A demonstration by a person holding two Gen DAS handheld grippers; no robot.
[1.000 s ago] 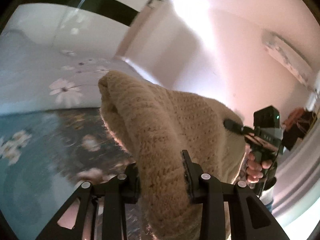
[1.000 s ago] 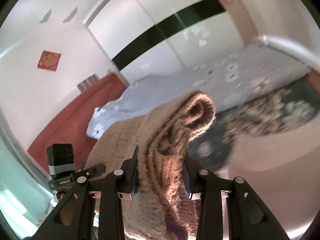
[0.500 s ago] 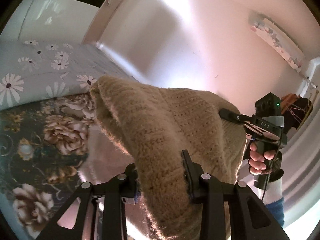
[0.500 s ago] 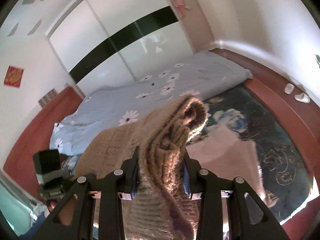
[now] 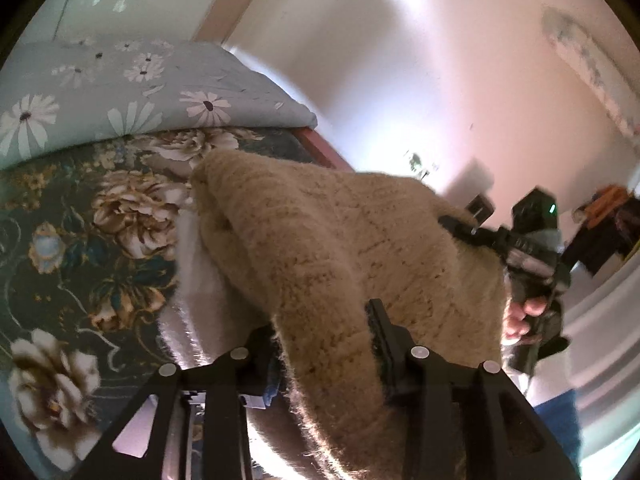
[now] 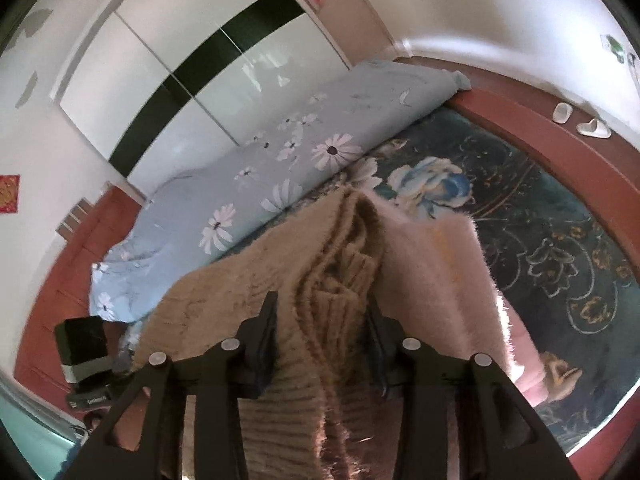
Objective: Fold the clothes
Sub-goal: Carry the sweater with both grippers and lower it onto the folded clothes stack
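Note:
A beige knitted sweater (image 5: 320, 248) hangs between my two grippers above the bed. My left gripper (image 5: 324, 344) is shut on one bunched end of it. My right gripper (image 6: 324, 320) is shut on the other end, also seen in the right wrist view (image 6: 344, 264). The right gripper also shows in the left wrist view (image 5: 532, 240), held in a hand at the right. The left gripper shows at the lower left of the right wrist view (image 6: 84, 348). A pale pink fuzzy garment (image 6: 440, 280) lies on the bed just under the sweater; it also shows in the left wrist view (image 5: 196, 288).
The bed has a dark floral blanket (image 6: 540, 232) and a light blue daisy-print quilt (image 6: 280, 160) bunched along its far side. A red-brown wooden bed frame (image 6: 540, 128) runs along the wall. White wardrobe doors (image 6: 200, 60) stand behind the bed.
Both grippers have tipped down and come lower towards the bed with the sweater still held. The pink garment now lies right below the sweater.

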